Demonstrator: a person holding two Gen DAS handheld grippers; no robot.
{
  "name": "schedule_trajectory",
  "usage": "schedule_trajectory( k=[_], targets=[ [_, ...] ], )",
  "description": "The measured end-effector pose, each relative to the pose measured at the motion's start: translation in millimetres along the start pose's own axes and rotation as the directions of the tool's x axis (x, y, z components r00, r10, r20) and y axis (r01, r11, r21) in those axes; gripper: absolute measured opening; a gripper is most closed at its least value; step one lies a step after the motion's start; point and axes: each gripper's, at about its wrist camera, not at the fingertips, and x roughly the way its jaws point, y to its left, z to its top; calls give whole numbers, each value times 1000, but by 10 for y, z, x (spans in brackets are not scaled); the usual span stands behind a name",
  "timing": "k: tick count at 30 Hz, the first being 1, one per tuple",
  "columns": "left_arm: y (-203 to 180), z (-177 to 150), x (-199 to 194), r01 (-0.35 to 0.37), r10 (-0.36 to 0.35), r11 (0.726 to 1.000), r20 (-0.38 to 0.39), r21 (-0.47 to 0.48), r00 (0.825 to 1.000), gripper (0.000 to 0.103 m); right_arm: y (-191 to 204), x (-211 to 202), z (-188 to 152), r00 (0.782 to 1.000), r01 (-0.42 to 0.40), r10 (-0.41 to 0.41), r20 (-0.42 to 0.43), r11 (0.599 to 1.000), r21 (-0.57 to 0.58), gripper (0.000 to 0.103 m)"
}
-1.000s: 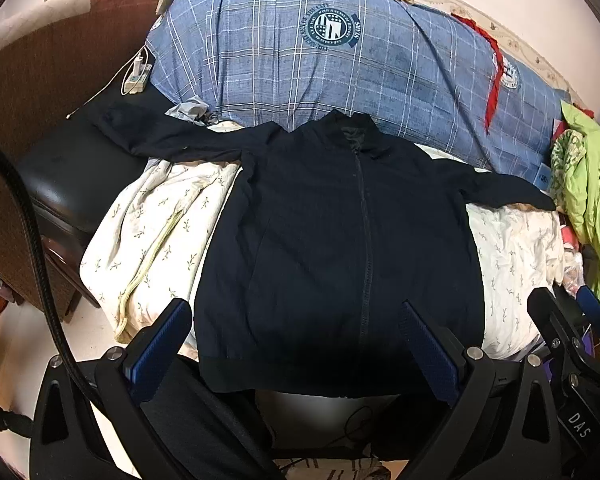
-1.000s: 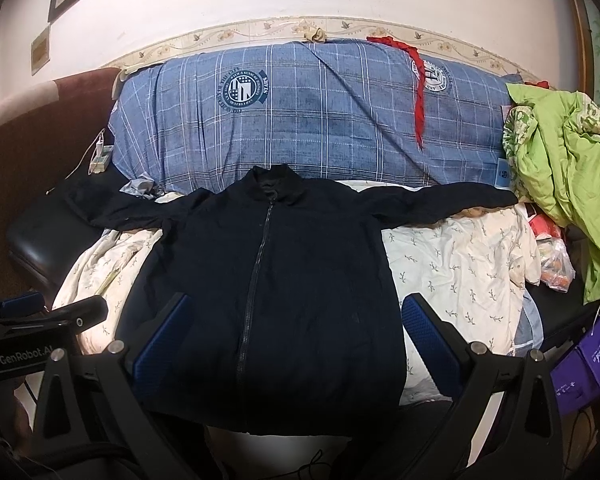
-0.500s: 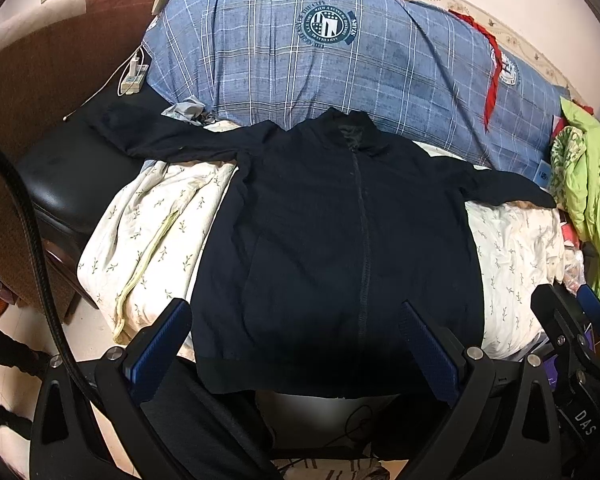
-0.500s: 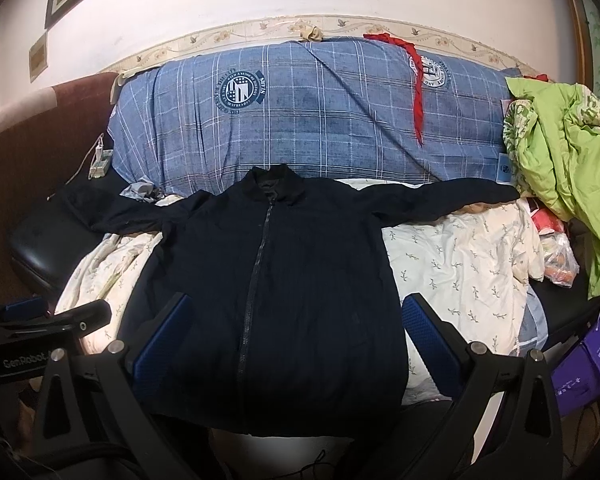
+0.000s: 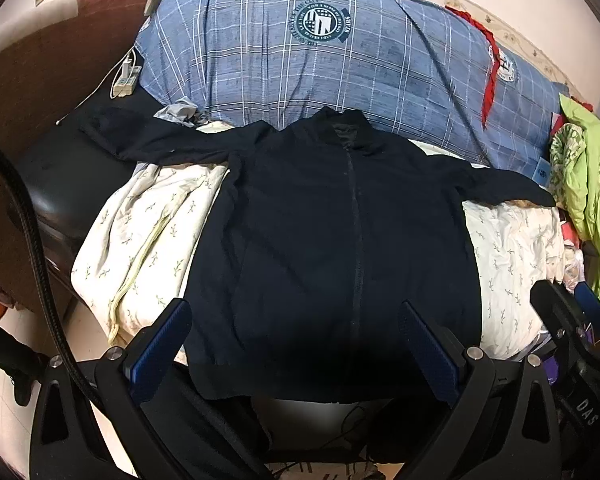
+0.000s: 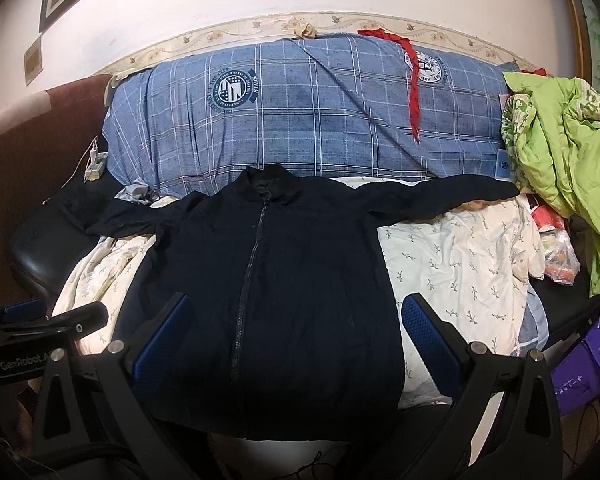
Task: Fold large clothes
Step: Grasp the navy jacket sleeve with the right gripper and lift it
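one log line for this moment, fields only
stage: pre-fold | jacket: flat, zipped, sleeves spread | left gripper: open, empty | right gripper: open, empty

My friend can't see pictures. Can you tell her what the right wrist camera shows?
A dark zip-up jacket lies flat, sleeves spread, on a leaf-print sheet. The open right gripper hovers over its hem, holding nothing. Behind are blue plaid bedding and a green blanket.
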Motion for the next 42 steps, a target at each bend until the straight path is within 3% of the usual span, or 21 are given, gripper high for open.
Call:
schedule_trajectory(
  k=[5,9,12,16,19,25,29,32,34,35,36,37,38,41,42],
  targets=[
    [-135,101,111,-1,1,1000,-6,26,1000,103,-357,179,180,998,-13,10,60,999,47,103],
    [-282,227,257,2,-2,999,-11,54,1000,103,-1047,624,418,998,1,-10,56,987,159,103],
    [-379,357,380,18,-18,998,-11,56,1000,103,-1849,1168,516,999,16,-30,41,950,311,103],
    [-618,608,535,56,-57,997,22,60,998,103,-2921,1918,597,997,60,-74,6,852,520,103],
    [-874,802,655,93,-98,993,63,75,993,103,-3422,2265,711,997,57,-81,14,804,592,103],
    [-1342,1106,1029,126,-132,987,62,97,989,103,-4031,2682,939,995,57,-97,24,749,660,103],
    [-1501,1209,1281,135,-139,986,40,93,989,103,-4433,2977,888,998,35,-57,5,676,736,103],
    [-1579,1243,1445,136,-139,986,17,95,990,103,-4581,3151,831,999,45,-42,-23,643,764,100],
    [-1600,1252,1526,139,-140,986,4,87,990,103,-4613,3163,802,999,20,-44,10,633,774,100],
    [-1592,1253,1556,139,-139,987,-2,78,990,103,-4619,3150,793,998,-1,-45,38,631,776,92],
    [-1579,1258,1583,141,-140,988,-7,69,990,103,-4612,3109,786,996,-28,-45,73,631,775,78],
    [-1561,1264,1602,144,-144,988,-9,61,990,103,-4597,3063,786,989,-120,10,148,634,764,34],
    [-1533,1273,1621,145,-145,988,-8,51,989,103,-4571,3048,800,980,-186,62,189,630,754,22],
    [-1477,1293,1672,140,-140,989,-18,39,990,103,-4534,3163,930,993,-113,50,108,679,725,24],
    [-1444,1288,1670,137,-137,990,-19,34,990,103,-4549,3212,954,994,-102,49,94,679,727,24]
  ],
)
